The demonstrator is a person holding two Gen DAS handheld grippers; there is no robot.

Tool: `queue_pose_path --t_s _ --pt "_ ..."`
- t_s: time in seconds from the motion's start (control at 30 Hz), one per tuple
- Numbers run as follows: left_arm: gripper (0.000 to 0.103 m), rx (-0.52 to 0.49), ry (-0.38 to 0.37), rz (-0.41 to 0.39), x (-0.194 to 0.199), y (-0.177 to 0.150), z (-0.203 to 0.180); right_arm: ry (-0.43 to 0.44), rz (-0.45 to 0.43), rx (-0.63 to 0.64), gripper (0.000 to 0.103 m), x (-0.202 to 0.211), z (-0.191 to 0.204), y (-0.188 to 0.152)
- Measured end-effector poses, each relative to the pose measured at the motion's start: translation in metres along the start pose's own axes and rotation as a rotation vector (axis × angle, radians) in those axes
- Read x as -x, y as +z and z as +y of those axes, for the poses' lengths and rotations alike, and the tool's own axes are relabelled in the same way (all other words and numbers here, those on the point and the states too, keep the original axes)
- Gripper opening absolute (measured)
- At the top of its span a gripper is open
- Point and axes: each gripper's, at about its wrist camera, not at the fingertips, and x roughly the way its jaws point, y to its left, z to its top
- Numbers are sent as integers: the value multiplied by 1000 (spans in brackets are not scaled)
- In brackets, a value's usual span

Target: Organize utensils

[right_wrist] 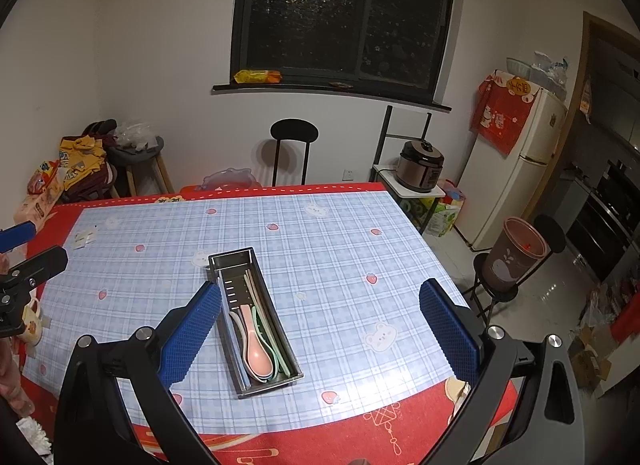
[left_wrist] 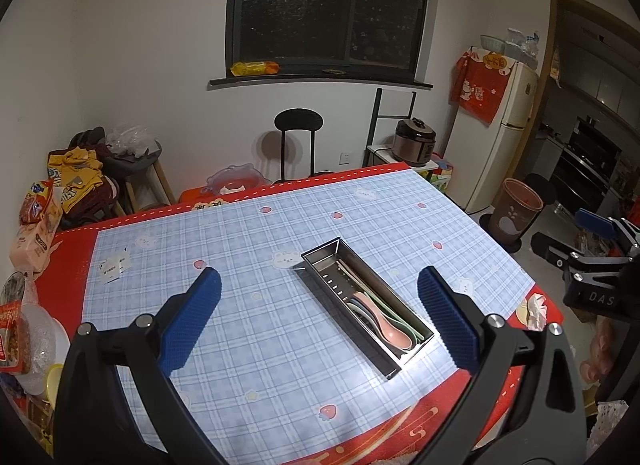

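From the left wrist, the left tongs are seen spread apart and empty above the tabletop; the metal tray lies between the pads, with the spoons piled at its near end. A careless descent could knock the light tray askew.

From the right wrist, the right tongs are likewise held apart, empty. The pink spoon is stacked loosely on others, so a grasp might drag several out.

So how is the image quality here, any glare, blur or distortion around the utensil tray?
Left wrist: sharp, strong fisheye bending, dark corners; lamp glare on the tablecloth beside the steel tray. Right wrist: same bending; glare patch near the tray, pink spoon clear.
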Motion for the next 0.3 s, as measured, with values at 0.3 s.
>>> queue_pose_path --t_s 0.3 --pt "97 2 3 9 -1 0 -2 -1 7 -7 97 -1 -1 0"
